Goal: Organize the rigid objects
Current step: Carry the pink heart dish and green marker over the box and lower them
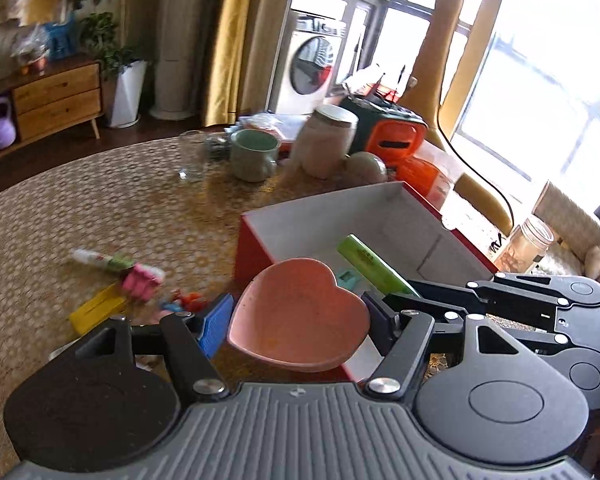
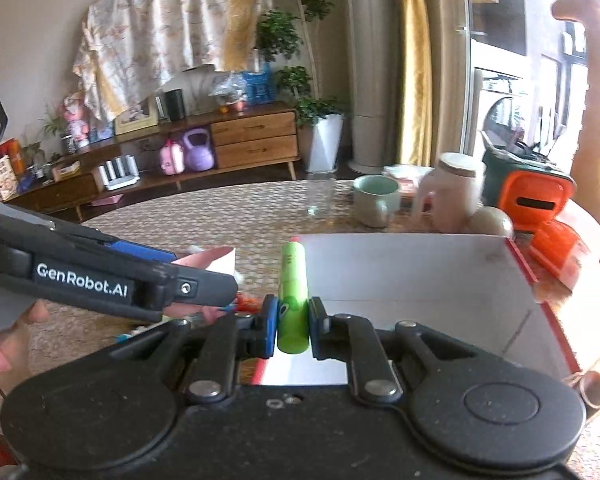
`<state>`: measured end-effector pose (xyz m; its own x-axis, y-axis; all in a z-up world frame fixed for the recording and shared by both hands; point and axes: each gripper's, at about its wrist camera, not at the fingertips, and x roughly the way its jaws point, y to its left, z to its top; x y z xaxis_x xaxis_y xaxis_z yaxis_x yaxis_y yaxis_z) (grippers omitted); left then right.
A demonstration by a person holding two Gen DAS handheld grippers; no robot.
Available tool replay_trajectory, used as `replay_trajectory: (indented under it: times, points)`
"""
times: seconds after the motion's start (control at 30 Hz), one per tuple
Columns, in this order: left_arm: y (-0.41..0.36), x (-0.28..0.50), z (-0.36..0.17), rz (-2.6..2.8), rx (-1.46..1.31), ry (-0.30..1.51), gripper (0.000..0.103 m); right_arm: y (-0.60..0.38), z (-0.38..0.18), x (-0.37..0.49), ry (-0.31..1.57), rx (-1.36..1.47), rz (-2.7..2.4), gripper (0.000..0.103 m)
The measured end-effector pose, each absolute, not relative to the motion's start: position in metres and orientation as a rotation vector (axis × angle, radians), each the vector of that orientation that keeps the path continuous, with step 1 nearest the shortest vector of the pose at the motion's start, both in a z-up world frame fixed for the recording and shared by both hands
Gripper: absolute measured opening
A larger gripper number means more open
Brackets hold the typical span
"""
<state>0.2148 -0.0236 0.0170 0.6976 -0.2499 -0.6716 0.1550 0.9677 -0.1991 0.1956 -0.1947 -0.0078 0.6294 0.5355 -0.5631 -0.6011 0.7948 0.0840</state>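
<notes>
My left gripper (image 1: 296,320) is shut on a pink heart-shaped dish (image 1: 300,316) and holds it over the near corner of the red box (image 1: 256,244) with a white inside. My right gripper (image 2: 294,322) is shut on a green tube (image 2: 293,296) above the box's near edge (image 2: 420,264). In the left wrist view the green tube (image 1: 368,264) and the right gripper's black body show over the box. A small teal item (image 1: 348,278) lies inside the box. The left gripper's black arm (image 2: 100,280) shows at the left of the right wrist view.
On the woven table mat (image 1: 100,208) lie a white-green tube (image 1: 100,258), a pink toy (image 1: 140,280), a yellow block (image 1: 96,308) and small red-blue bits. Behind stand a glass (image 1: 194,156), green mug (image 1: 254,154), white jar (image 1: 326,140), orange-green case (image 1: 392,136) and glass jar (image 1: 528,244).
</notes>
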Motion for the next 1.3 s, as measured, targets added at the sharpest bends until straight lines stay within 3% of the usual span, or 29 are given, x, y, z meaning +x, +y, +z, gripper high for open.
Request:
replay_trajectory:
  times: [0.7,1.3]
  points:
    - [-0.133,0.298,-0.030,-0.273,0.044,0.865,0.069,-0.267,-0.058,0.287,0.734,-0.112,0.446,0.014]
    - [-0.165,0.348,-0.083,-0.242,0.171,1.037,0.069,-0.262,-0.096,0.341,0.914,-0.162,0.426,0.014]
